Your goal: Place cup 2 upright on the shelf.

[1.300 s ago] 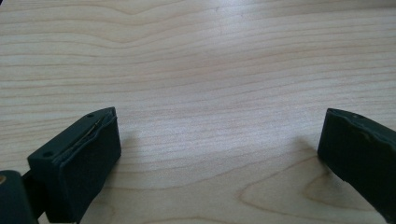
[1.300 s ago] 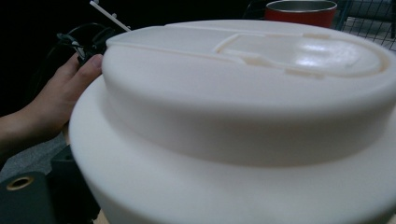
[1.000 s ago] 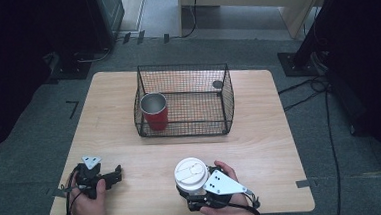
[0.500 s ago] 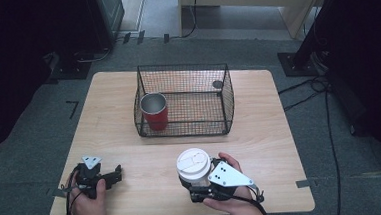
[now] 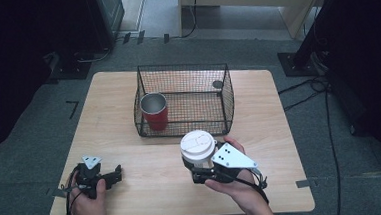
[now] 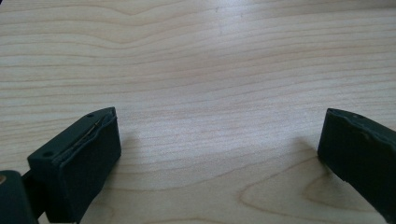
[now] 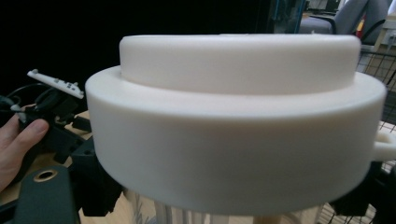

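Now we keep the right gripper point(image 5: 198, 168) clamped on the white-lidded cup point(image 5: 197, 148), upright just before the wire basket point(image 5: 183, 100), while our left gripper point(image 5: 113, 173) rests open-jawed on the table point(image 5: 130, 141).

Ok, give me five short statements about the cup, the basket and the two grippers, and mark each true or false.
1. The right gripper holds a cup with a white lid. True.
2. The red cup stands outside the wire basket. False: it stands inside, at the basket's left end.
3. The left gripper is shut on a cup. False: its jaws stand wide apart over bare table, with nothing between them.
4. The lidded cup is already inside the basket. False: it is in front of the basket, nearer the person.
5. The red cup is upright with its open mouth up. True.
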